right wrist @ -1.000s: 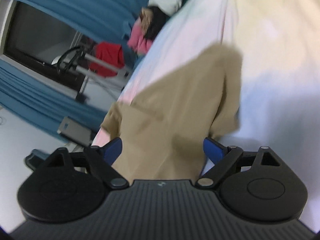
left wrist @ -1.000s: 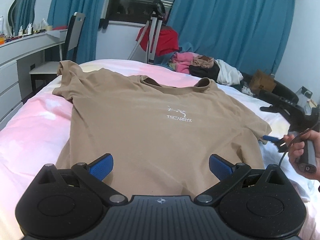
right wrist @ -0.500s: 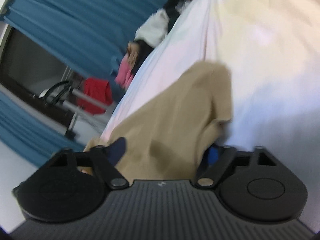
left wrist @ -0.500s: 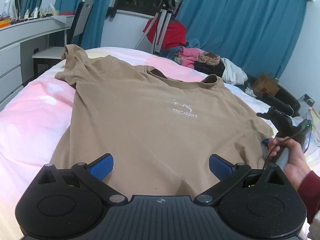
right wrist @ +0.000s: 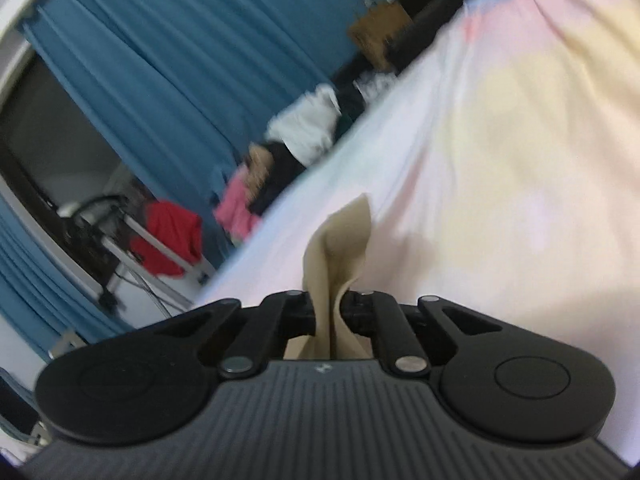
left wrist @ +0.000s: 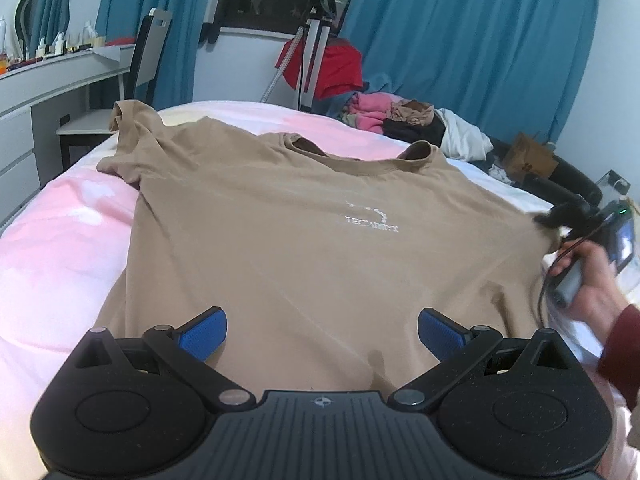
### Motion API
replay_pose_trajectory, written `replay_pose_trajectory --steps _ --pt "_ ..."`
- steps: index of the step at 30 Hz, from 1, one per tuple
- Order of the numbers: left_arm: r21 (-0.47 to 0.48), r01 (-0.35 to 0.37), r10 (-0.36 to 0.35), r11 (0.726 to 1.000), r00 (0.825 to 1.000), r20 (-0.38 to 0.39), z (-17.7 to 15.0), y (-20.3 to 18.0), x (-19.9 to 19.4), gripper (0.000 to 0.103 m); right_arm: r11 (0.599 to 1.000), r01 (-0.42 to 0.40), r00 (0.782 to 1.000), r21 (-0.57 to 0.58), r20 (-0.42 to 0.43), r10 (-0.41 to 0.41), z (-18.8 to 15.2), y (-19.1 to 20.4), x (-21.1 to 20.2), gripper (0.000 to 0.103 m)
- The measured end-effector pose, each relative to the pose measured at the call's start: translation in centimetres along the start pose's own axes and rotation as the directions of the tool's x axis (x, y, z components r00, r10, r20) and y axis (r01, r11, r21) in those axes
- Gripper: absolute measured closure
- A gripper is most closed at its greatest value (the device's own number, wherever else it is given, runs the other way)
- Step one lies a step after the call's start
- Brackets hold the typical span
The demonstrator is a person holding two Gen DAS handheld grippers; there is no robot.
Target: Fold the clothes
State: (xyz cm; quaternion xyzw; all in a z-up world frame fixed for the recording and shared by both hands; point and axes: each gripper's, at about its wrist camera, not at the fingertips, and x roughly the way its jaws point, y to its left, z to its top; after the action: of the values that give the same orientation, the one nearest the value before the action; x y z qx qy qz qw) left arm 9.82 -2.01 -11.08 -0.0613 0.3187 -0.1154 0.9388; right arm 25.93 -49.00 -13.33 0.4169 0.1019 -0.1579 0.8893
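A tan T-shirt (left wrist: 304,240) with a small white chest logo lies flat, front up, on the bed (left wrist: 52,240), collar at the far side. My left gripper (left wrist: 322,330) is open and empty, hovering over the shirt's near hem. My right gripper (right wrist: 330,304) is shut on the shirt's right sleeve (right wrist: 340,248), whose tan cloth bunches up between the jaws. In the left wrist view the right gripper (left wrist: 560,220) shows at the sleeve edge, held by a hand.
The bed has a pink, white and yellow sheet. A pile of clothes (left wrist: 400,120) lies at the bed's far right. A tripod with red cloth (left wrist: 320,64) stands by blue curtains. A desk and chair (left wrist: 132,80) stand at the left.
My right gripper has closed on the shirt's right sleeve, which was loose between open jaws before. The left gripper stayed open, shifting slightly over the hem.
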Motion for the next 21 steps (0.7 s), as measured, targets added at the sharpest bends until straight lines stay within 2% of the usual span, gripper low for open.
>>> replay_pose_trajectory --steps 4,7,9,10,13,16,18,21 --pt "-0.004 -0.005 0.005 1.0 1.0 0.007 0.1 0.4 -0.2 0.0 0.99 -0.011 0.997 -0.143 0.077 0.022 1.4 1.3 -1.3 0.095" --pt "-0.005 -0.007 0.007 1.0 1.0 0.011 0.3 0.6 -0.3 0.0 0.986 0.02 0.998 -0.164 0.069 -0.009 1.3 0.9 -1.0 0.095" --pt "0.0 -0.012 0.012 1.0 1.0 0.021 0.6 0.6 -0.5 0.0 0.974 0.05 0.996 -0.22 0.077 -0.034 1.0 1.7 -0.7 0.095" --pt "0.003 -0.019 0.019 1.0 0.999 0.031 0.8 0.7 -0.7 0.0 0.967 0.066 0.996 -0.248 0.081 -0.047 0.8 2.1 -0.6 0.095" --pt "0.011 -0.046 0.045 0.999 0.997 0.066 1.4 1.0 -1.4 0.0 0.91 0.053 0.992 -0.41 0.129 0.0 -0.7 6.5 -2.1 0.095" --pt "-0.002 -0.064 0.064 0.998 0.993 0.103 2.4 1.7 -2.1 0.0 0.826 0.05 0.984 -0.562 0.168 0.055 -2.2 10.9 -3.6 0.095" --pt "-0.03 -0.073 0.076 0.997 0.99 0.122 3.0 2.6 -2.7 0.0 0.7 -0.011 0.972 -0.714 0.157 0.174 -5.4 15.2 -5.5 0.095" --pt "-0.075 -0.082 0.092 0.994 0.986 0.136 3.5 4.0 -3.3 0.0 0.521 -0.114 0.956 -0.846 0.049 0.289 -11.2 19.8 -7.1 0.095"
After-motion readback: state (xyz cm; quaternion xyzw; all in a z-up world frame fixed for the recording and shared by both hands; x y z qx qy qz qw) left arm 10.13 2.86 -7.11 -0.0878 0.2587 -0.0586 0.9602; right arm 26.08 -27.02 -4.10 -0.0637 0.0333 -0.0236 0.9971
